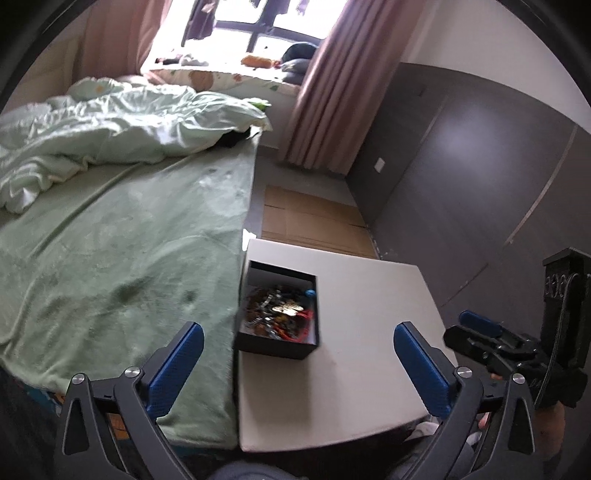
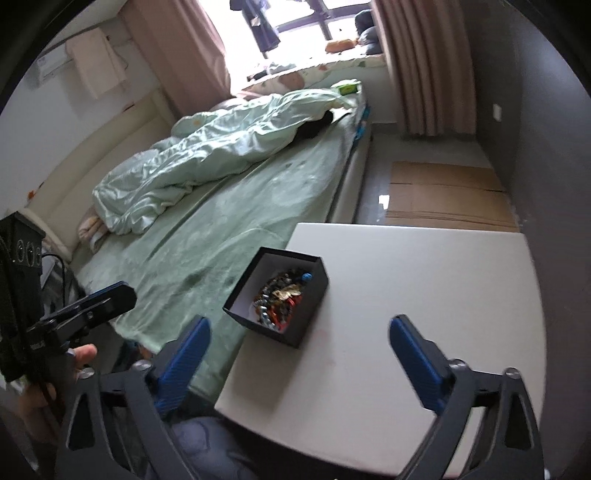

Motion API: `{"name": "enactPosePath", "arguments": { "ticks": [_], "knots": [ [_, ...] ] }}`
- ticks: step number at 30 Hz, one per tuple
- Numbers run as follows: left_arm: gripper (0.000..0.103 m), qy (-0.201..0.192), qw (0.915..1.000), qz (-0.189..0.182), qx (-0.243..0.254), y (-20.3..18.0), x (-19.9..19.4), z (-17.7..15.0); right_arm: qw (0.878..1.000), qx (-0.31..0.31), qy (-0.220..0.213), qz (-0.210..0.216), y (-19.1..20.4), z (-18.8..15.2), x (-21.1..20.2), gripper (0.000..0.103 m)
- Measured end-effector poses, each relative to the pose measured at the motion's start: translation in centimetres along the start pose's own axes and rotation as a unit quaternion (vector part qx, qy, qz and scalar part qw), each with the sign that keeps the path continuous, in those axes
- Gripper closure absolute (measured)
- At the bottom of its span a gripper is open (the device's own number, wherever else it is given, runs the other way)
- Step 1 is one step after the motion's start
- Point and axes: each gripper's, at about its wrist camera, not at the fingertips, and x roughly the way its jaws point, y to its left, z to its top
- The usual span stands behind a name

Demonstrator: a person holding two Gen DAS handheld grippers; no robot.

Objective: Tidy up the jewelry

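we hold our left gripper (image 1: 298, 354) with its blue-padded jaws spread wide and nothing between them; our right gripper (image 2: 299, 350) gapes just as wide, also empty. the small black open-topped cardboard box (image 2: 310, 317), holding a tangled heap of colourful jewelry (image 2: 282, 297), sits on the white square table (image 2: 424, 295) at its edge beside the green-sheeted bed (image 1: 122, 258).

Home bedroom: unmade bed (image 1: 122, 229), curtains (image 1: 325, 92) (pink), window (image 1: 258, 26).
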Motion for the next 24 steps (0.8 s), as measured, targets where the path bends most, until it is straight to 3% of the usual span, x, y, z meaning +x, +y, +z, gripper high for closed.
{"name": "enactPosePath", "arguments": {
  "ticks": [9,24],
  "knots": [
    [0.000,-0.036,0.9975,0.009,0.061,-5.1,-4.7,-2.6,0.997,0.027,-0.063,-0.039,-0.6,-3.4,-7.7,0.000],
    [0.000,-0.088,0.9905,-0.001,0.106,-9.0,-12.3,-9.1,0.991,0.044,-0.104,-0.070,1.1,-10.5,-16.9,0.000]
  ]
}}
